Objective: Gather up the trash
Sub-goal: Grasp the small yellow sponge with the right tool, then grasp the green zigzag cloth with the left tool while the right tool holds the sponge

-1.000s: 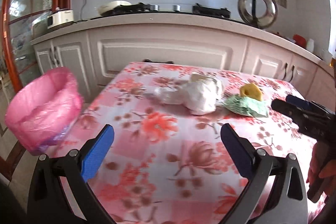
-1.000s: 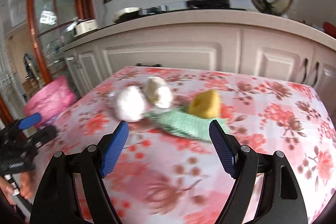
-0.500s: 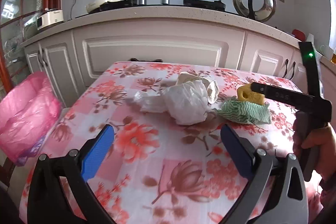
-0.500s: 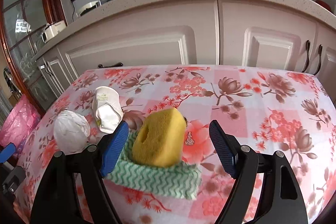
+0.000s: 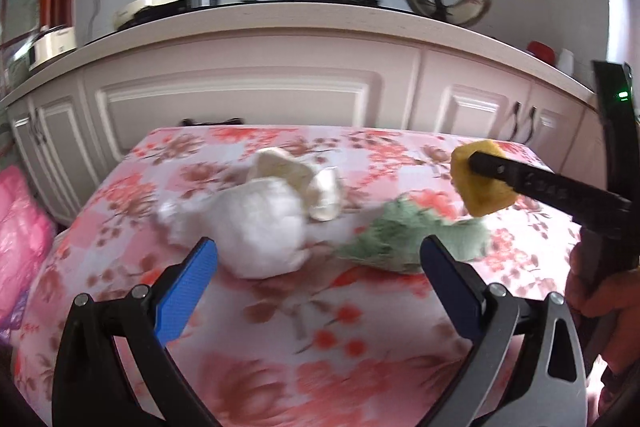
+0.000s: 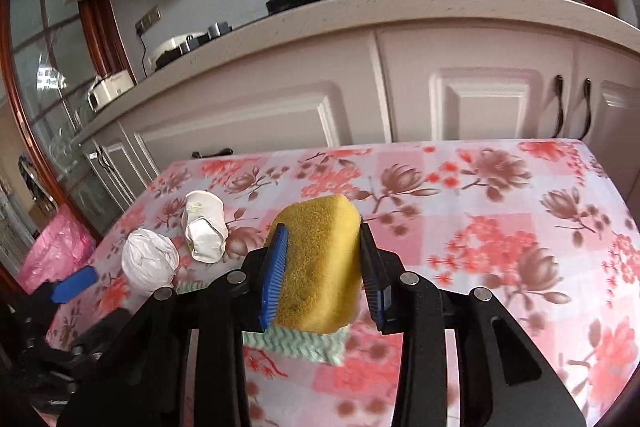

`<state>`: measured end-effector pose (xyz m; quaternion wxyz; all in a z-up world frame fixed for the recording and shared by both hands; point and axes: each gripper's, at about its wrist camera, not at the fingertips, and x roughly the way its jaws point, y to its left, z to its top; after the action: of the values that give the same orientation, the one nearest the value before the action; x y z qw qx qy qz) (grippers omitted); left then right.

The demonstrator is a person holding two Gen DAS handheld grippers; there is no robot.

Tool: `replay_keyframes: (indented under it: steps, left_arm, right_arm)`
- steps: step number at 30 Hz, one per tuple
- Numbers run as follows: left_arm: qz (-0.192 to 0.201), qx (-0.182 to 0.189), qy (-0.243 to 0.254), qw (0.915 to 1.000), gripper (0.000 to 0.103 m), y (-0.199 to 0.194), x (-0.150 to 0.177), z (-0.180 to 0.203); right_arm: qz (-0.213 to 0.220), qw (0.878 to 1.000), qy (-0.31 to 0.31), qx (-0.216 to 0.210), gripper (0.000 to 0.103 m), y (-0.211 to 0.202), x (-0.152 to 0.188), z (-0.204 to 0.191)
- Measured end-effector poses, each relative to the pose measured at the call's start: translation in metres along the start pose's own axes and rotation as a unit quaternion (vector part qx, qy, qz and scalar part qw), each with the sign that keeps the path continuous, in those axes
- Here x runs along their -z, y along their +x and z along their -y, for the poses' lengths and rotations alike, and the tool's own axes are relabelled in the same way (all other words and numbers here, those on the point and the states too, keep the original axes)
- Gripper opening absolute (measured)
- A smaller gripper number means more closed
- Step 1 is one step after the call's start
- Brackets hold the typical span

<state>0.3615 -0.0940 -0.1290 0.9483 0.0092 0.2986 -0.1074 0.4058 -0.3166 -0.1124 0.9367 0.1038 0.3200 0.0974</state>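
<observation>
My right gripper (image 6: 324, 275) is shut on a yellow sponge (image 6: 320, 259) and holds it just above a green-and-white cloth (image 6: 296, 343) on the floral table. The sponge (image 5: 480, 183) and right gripper (image 5: 472, 161) also show at the right of the left wrist view, above the cloth (image 5: 404, 239). My left gripper (image 5: 316, 279) is open and empty, just short of a crumpled white bag (image 5: 264, 231) with a crushed white paper cup (image 5: 304, 183) behind it. The bag (image 6: 148, 261) and cup (image 6: 204, 227) lie left of the sponge.
A bin lined with a pink bag (image 5: 20, 239) stands off the table's left edge; it also shows in the right wrist view (image 6: 56, 251). White kitchen cabinets (image 5: 240, 99) with a counter run behind the table (image 5: 320, 347).
My right gripper has closed on the yellow sponge and lifted it off the green cloth. My left gripper has moved closer to the white bag, still open.
</observation>
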Motion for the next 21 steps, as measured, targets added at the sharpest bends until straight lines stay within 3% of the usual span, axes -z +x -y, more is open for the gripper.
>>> replay_keyframes:
  steps: [8,14,16,18,19,21]
  left_arm:
    - [-0.039,0.027,0.051,0.9975,0.098,0.048,-0.005,0.066]
    - [-0.104,0.021,0.044,0.9934,0.097,0.089,-0.003,0.079]
    - [-0.114,0.02,0.042,0.9924,0.086,0.095,-0.003,0.079]
    - [-0.121,0.03,0.06,0.9903,0.06,0.098,-0.002,0.085]
    - [-0.121,0.032,0.068,0.9898,0.055,0.098,-0.001,0.087]
    - [-0.114,0.045,0.073,0.9897,0.032,0.094,0.0,0.089]
  right_arm:
    - [0.036,0.999,0.029,0.027,0.035,-0.057,0.007,0.042]
    - [0.047,0.997,0.046,0.036,0.035,-0.076,0.013,0.063]
    - [0.052,0.997,0.055,0.034,0.035,-0.077,0.012,0.066]
    - [0.055,0.996,0.061,0.031,0.035,-0.077,0.012,0.069]
    - [0.056,0.996,0.063,0.029,0.035,-0.075,0.011,0.068]
    - [0.054,0.996,0.062,0.026,0.035,-0.073,0.011,0.066]
